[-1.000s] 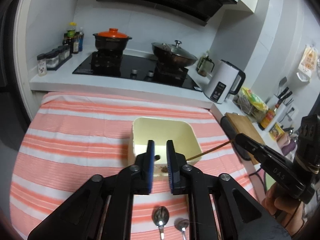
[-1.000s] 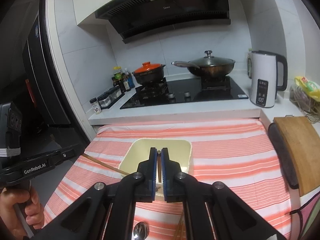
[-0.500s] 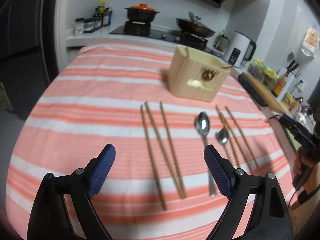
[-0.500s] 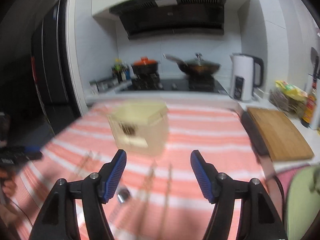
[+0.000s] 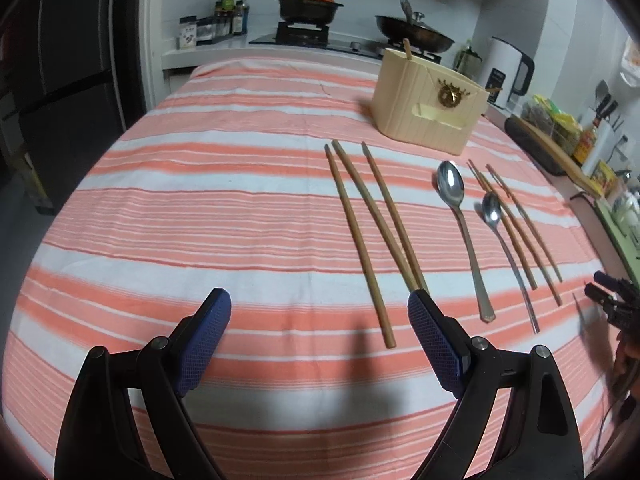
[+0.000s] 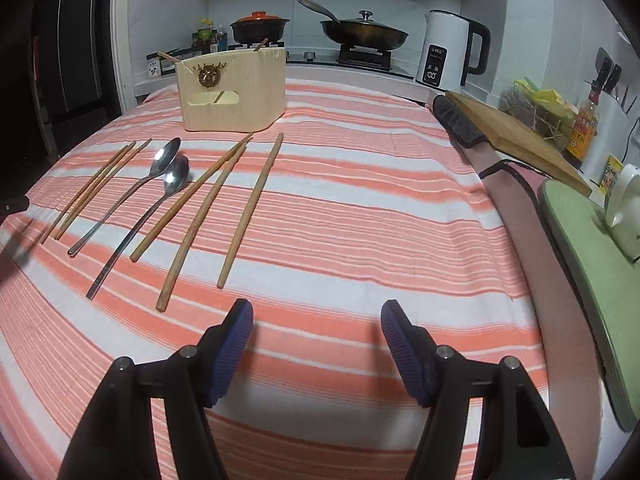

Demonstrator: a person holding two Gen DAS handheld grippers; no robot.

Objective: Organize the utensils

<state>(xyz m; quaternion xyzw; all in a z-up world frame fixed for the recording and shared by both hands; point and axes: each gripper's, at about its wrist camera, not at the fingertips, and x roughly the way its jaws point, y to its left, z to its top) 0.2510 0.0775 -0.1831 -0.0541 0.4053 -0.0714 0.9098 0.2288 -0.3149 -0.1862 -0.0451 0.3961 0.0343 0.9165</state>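
Your left gripper point(image 5: 319, 312) and right gripper point(image 6: 317, 322) both hang with jaws apart and empty over the striped cloth point(image 5: 200, 208). The chopsticks point(image 5: 370, 220) and spoons point(image 5: 460, 224) lie close together before the cream holder point(image 5: 424, 104), so one careless pinch could drag a neighbour along. A second ago both jaws were nearly together above the holder.

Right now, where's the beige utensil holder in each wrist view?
Left wrist: beige utensil holder sits upper right of centre, beyond the chopsticks and spoons, on the striped cloth.
Right wrist: the holder sits upper left of centre, beyond the same utensils.
Shared landmark: the white kettle, to the holder's right in both views.
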